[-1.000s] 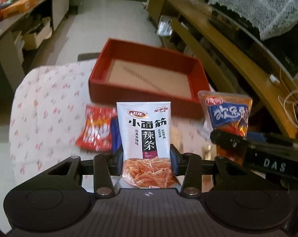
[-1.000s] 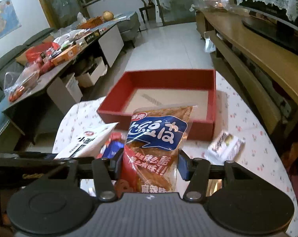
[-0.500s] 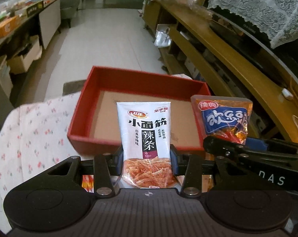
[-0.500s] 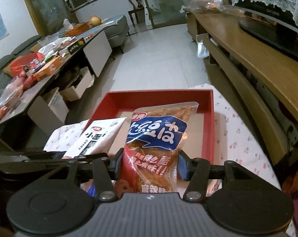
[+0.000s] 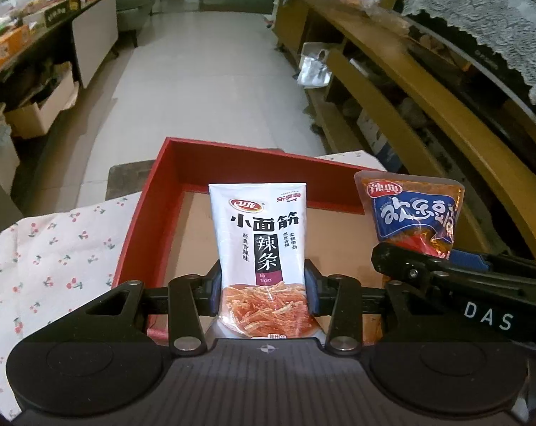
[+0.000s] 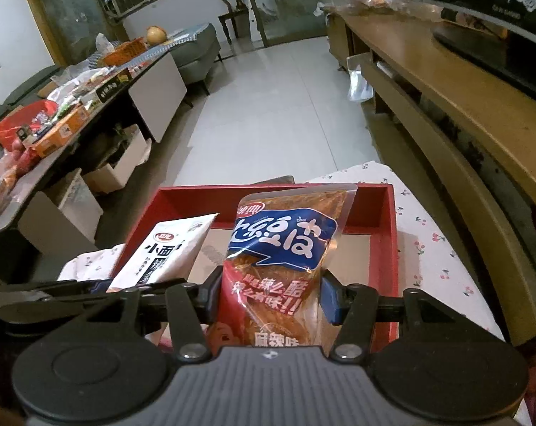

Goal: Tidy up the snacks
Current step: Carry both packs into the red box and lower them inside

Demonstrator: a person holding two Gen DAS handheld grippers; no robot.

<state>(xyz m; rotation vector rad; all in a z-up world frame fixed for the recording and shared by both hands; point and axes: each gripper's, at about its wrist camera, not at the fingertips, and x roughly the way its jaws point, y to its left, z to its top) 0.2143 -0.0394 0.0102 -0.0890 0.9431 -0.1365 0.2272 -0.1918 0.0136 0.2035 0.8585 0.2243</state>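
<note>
While both packets hung over the red tray [image 5: 150, 213], each gripper had its jaws clamped on one. The left gripper [image 5: 264, 293] pinched the lower part of a white snack packet [image 5: 259, 245], which stood upright between the blue pads, with the tray's brown floor behind it. At three o'clock from it, in the left wrist view, the right gripper [image 6: 269, 300] gripped an orange packet with a blue label [image 6: 285, 248] at about its middle, its jaws held partly apart by the packet's width. Seen from the right wrist, the white packet leaned at nine o'clock of the orange one, both above the tray floor. The tray sat on a cloth printed with cherries [image 5: 51, 248], its far wall at twelve o'clock. A long wooden bench [image 6: 463, 106] ran along at two o'clock.
</note>
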